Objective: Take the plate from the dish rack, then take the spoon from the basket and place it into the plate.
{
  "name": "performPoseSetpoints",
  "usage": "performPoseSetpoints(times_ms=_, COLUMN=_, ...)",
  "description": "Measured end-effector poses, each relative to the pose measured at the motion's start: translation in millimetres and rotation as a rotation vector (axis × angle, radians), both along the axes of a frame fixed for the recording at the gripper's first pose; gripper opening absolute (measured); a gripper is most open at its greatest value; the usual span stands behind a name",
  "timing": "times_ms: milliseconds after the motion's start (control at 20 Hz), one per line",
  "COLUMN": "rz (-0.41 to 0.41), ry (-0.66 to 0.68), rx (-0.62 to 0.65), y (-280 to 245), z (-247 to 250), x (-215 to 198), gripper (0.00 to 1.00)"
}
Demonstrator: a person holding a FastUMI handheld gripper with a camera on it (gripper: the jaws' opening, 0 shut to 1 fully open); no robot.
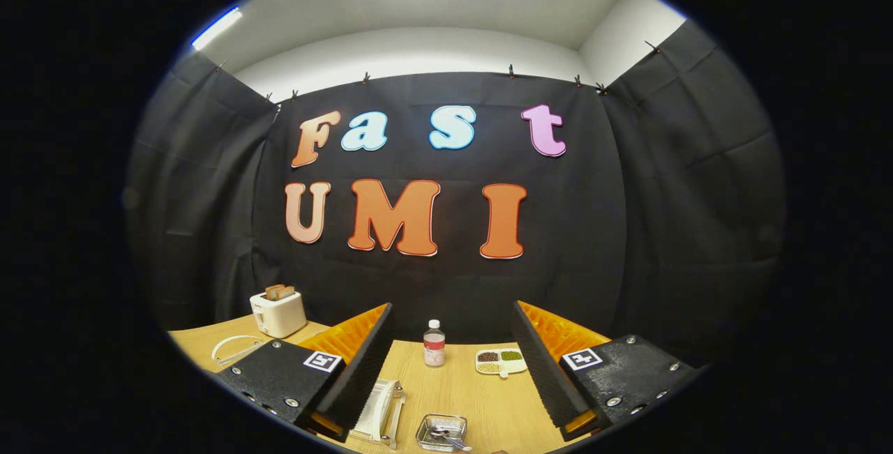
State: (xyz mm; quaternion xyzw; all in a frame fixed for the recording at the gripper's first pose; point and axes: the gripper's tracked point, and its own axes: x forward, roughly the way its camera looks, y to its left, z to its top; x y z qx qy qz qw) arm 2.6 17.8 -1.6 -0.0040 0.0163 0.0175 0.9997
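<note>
My gripper (452, 363) is held above the wooden table (481, 398), its two fingers (363, 363) spread wide apart with nothing between them. Below and between the fingers stands the dish rack (380, 412) with a white plate (374, 405) upright in it, close to the left finger. Just right of the rack is a small metal mesh basket (441, 432) holding the spoon (450, 439), whose handle points toward me. Both lie under the fingers' level, and the gripper touches neither.
A small bottle with a white cap (434, 343) stands beyond the fingers in the middle. A white divided dish of grains (501, 360) sits to its right. A white toaster with bread (278, 312) and a thin white object (234, 349) are at the far left.
</note>
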Motion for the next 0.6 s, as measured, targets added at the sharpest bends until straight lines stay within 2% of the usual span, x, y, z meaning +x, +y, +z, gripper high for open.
performPoseSetpoints(times_ms=600, rz=0.205, ry=0.146, rx=0.035, y=71.6, z=-29.9, x=15.4, gripper=0.99)
